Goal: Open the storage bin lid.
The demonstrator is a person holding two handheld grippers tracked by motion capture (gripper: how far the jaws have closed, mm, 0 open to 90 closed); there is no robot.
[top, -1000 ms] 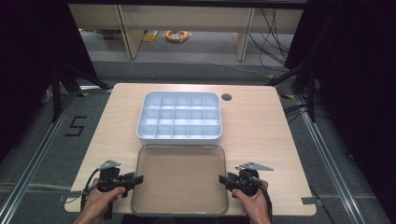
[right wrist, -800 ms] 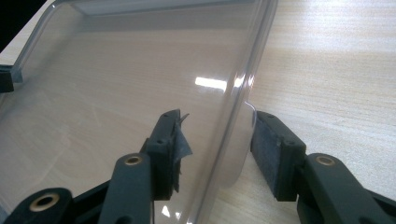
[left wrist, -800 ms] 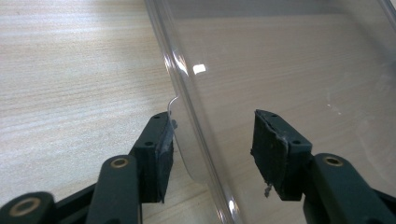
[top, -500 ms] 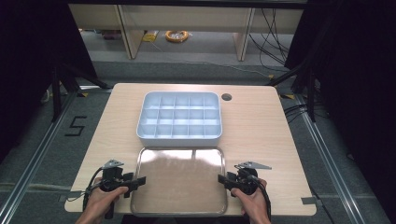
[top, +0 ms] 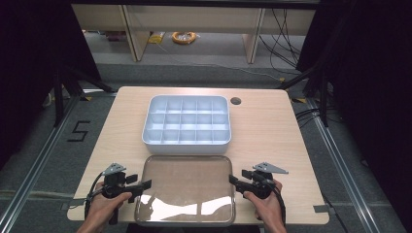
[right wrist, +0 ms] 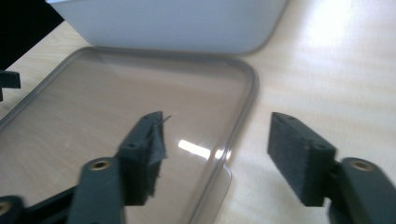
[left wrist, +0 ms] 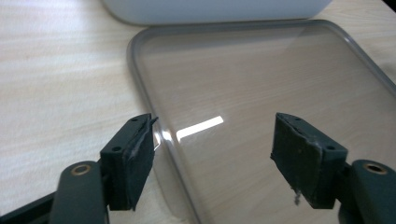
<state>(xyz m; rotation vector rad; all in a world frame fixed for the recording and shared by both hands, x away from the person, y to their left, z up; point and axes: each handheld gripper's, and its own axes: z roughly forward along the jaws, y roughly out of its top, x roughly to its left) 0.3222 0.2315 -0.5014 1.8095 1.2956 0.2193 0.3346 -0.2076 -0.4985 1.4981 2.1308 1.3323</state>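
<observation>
A clear plastic lid [top: 184, 187] lies flat on the table near the front edge, just before a white compartment box [top: 187, 121] with empty cells. My left gripper [top: 145, 184] is at the lid's left rim and my right gripper [top: 233, 180] at its right rim. Both jaws have just been opening and now stand open. In the left gripper view the lid [left wrist: 261, 70] has its rim running between my left gripper's [left wrist: 215, 126] pads, closer to the left one. In the right gripper view the lid's [right wrist: 140, 88] rim passes between my right gripper's [right wrist: 218, 121] pads, untouched.
The wooden table [top: 272, 131] has a round cable hole [top: 235, 101] behind the box. Bare wood lies to both sides of the box and lid. On the floor beyond the table lies a yellow cable coil [top: 183, 36] beneath shelving.
Both grippers' jaws have spread apart and let go of the lid's side rims. The lid has settled flat, slightly nearer the front edge. Both hands stayed roughly in place.
</observation>
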